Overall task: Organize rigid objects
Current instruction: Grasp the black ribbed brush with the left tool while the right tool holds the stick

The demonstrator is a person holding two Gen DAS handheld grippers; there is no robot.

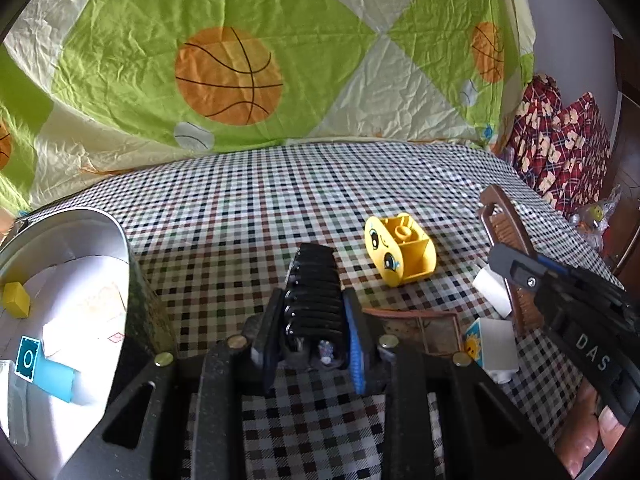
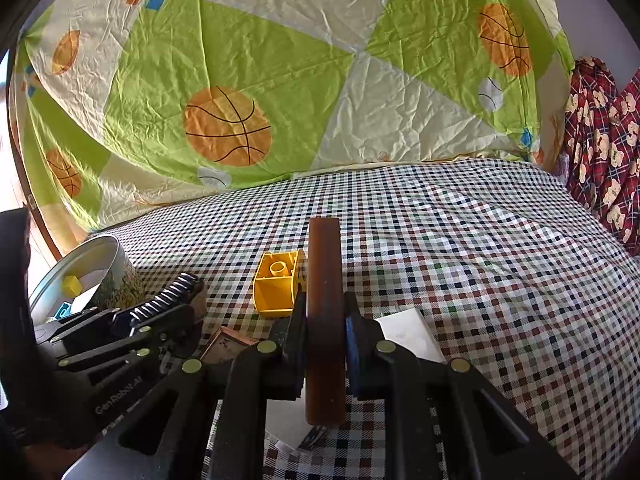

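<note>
My left gripper (image 1: 312, 322) is shut on a black ribbed hair clip (image 1: 314, 280), held above the checked cloth; it also shows in the right wrist view (image 2: 168, 294). My right gripper (image 2: 324, 320) is shut on a brown wooden comb (image 2: 325, 300), seen edge-on; the comb also shows in the left wrist view (image 1: 508, 248). A yellow toy block with cartoon eyes (image 1: 400, 250) lies on its side on the cloth ahead, also in the right wrist view (image 2: 278, 288). A round metal tin (image 1: 132, 280) at the left holds a small yellow block (image 1: 16, 300) and a blue card (image 1: 27, 358).
A white block with a sun picture (image 1: 494, 348) and another white block (image 1: 494, 292) lie near the right gripper. A flat brown picture tile (image 1: 420, 330) lies beside them. A white card (image 2: 412, 334) lies under the right gripper. A basketball-print quilt (image 1: 228, 76) rises behind.
</note>
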